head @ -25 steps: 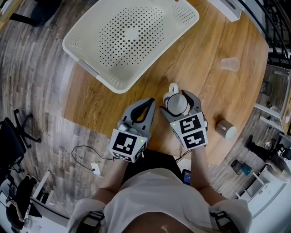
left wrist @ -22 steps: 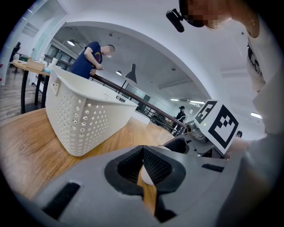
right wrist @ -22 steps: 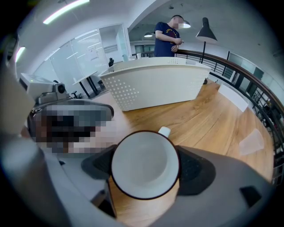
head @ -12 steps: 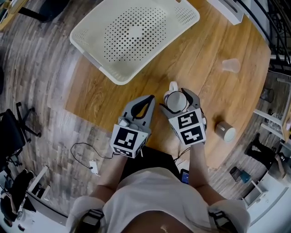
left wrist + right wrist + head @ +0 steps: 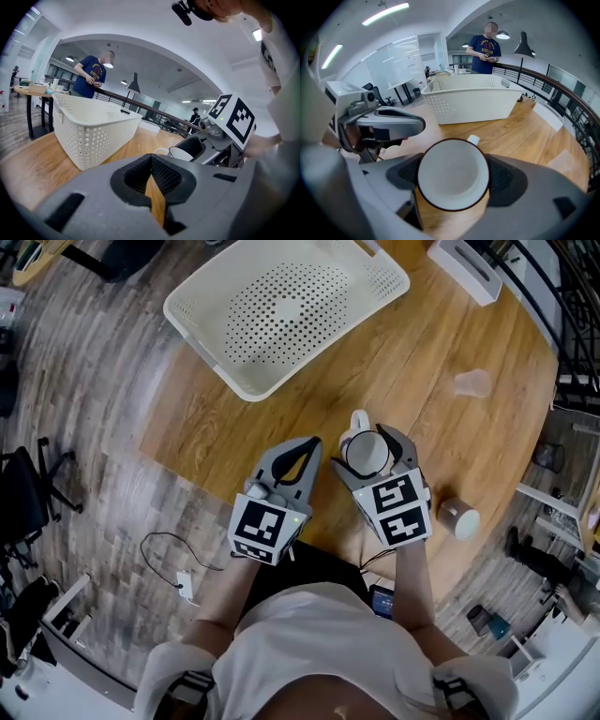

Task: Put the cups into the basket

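In the upper left of the head view, the white perforated plastic basket [image 5: 281, 310] stands on the round wooden table [image 5: 441, 324] with nothing in it, so no cup is delivered yet. Below it, at centre left, the left gripper [image 5: 312, 442] hangs over the table's near edge; its own view shows the ribbed pads brought together at the tips, with only a sliver of wood seen between them and nothing held. Just beside it, right of centre, the right gripper [image 5: 367, 448] has its jaws clamped on either side of a white enamel mug with a dark rim [image 5: 364, 454], mouth up, the handle pointing toward the basket; the right gripper view confirms the mug [image 5: 453, 174] is seated between the pads. Further right, a pale translucent plastic cup [image 5: 473, 383] rests at the upper right, and a grey cylindrical cup [image 5: 459, 518] lies on its side near the table's right edge, both well apart from the basket. The step in hand looks like carrying the first mug. The next move probably calls for swinging it up and leftward over the basket's rim, keeping it level, then lowering it inside before spreading the jaws.
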`<state>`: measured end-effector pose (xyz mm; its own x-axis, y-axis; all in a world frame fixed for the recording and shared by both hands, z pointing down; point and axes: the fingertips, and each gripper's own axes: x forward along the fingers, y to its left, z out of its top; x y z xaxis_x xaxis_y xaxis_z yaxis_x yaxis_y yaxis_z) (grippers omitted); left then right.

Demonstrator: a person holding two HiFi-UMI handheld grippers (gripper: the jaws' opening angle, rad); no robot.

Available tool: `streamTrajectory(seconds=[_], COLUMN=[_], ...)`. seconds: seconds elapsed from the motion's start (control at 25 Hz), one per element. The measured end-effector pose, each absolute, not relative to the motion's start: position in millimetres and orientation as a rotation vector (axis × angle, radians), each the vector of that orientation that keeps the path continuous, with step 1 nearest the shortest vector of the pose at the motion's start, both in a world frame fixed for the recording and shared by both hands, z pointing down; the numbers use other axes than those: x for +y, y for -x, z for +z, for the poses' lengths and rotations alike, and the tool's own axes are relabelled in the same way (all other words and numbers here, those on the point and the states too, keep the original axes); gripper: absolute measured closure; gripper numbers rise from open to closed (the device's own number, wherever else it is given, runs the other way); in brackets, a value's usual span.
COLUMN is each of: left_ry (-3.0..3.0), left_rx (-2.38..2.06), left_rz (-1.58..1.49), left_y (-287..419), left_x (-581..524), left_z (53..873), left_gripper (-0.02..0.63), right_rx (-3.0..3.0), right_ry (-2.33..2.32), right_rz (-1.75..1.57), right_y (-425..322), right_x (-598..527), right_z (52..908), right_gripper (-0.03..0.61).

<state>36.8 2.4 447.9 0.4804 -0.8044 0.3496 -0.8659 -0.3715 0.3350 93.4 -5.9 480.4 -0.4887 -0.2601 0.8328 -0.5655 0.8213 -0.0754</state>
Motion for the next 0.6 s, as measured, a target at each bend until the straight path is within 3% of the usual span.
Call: streamTrajectory(seconds=[0.6], left_ry=[-2.392], left_rx=[-1.312], left_rz=[0.108], left_y=[27], left_x=[-19], left_z=[378], left_gripper=[0.607], right_rx=[-2.108], right_ry=[-0.761], right_rz=[0.396], right_y=[-67], right_x=[-19], right_z=[408], right_gripper=[0.181])
